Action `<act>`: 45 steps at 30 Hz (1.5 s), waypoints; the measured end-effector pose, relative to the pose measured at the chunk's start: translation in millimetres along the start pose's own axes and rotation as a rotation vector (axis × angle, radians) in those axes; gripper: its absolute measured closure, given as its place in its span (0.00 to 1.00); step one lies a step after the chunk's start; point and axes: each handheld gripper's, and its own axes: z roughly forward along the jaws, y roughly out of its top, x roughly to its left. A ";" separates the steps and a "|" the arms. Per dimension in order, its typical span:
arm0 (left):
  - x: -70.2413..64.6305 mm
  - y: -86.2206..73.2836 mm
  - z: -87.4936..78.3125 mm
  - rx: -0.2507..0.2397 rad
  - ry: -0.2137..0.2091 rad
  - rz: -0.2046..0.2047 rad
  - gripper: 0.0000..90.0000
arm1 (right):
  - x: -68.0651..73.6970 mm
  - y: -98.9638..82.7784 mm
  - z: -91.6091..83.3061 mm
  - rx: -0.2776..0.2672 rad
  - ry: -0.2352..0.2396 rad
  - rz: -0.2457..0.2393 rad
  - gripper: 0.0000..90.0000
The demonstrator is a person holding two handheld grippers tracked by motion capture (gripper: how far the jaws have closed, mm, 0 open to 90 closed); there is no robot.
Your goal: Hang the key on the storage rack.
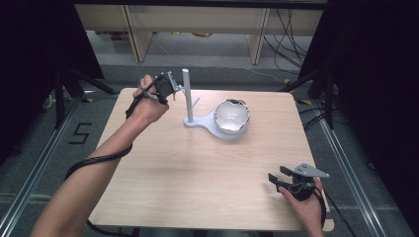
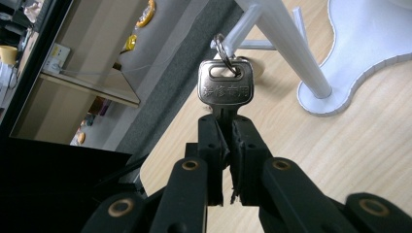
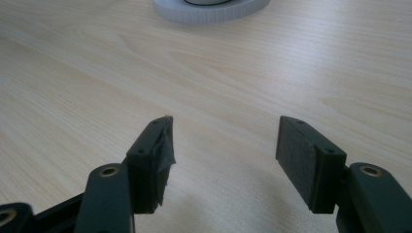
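Left hand-held gripper (image 2: 224,127), jaws clamped on the blade of a silver key (image 2: 224,83); key head projects just beyond the fingertips, w/ its split ring (image 2: 222,48) at or on a short side peg (image 2: 243,30) of the white stand (image 1: 188,96). Whether the ring is fully over the peg cannot be told.

Risks (judged): (1) grip is on the narrow blade only, so the key may pivot or slip betw. the pads if the ring snags on the peg; (2) a sideways pull could tip or drag the light stand, whose base (image 1: 207,123) also carries the bowl (image 1: 231,116); (3) release too early and key + ring drop to the tabletop (image 1: 197,168).

Position: in the high view the key sits at the far-left part of the tabletop, at the left hand-held gripper's (image 1: 165,88) tip, touching it, just beside the stand's post. Right hand-held gripper (image 3: 223,145), jaws apart and holding nothing, rests low over the near-right corner, well apart from stand and key.
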 end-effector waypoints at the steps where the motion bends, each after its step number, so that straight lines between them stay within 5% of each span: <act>1: -0.2 0.7 -0.5 0.004 -0.003 -0.010 0.93 | -0.2 0.0 0.1 -0.004 -0.003 -0.005 0.44; 9: -2.4 5.9 -0.8 0.068 -0.013 -0.049 0.93 | 0.0 -0.2 0.9 -0.008 0.000 0.000 0.44; 12: -2.2 7.0 -0.5 0.072 -0.013 -0.037 0.93 | -0.9 0.0 0.2 -0.008 -0.008 -0.014 0.44; 17: 0.2 7.3 -4.5 0.076 -0.009 -0.013 0.93 | 2.2 -0.3 -0.7 0.008 -0.001 0.030 0.44; 24: 0.2 7.3 -19.8 0.045 -0.049 0.009 0.93 | 2.6 -0.2 -0.4 0.011 -0.001 0.031 0.44; 25: 0.4 9.2 -22.3 0.037 -0.053 0.015 0.93 | -0.7 0.3 0.6 -0.001 -0.010 -0.021 0.44; 26: 0.9 10.4 -22.5 0.038 -0.058 0.017 0.93 | -0.7 0.3 0.7 0.000 -0.009 -0.023 0.44; 45: 11.6 14.6 -5.9 0.076 -0.072 -0.022 0.93 | -1.5 0.0 0.6 -0.012 -0.004 -0.016 0.44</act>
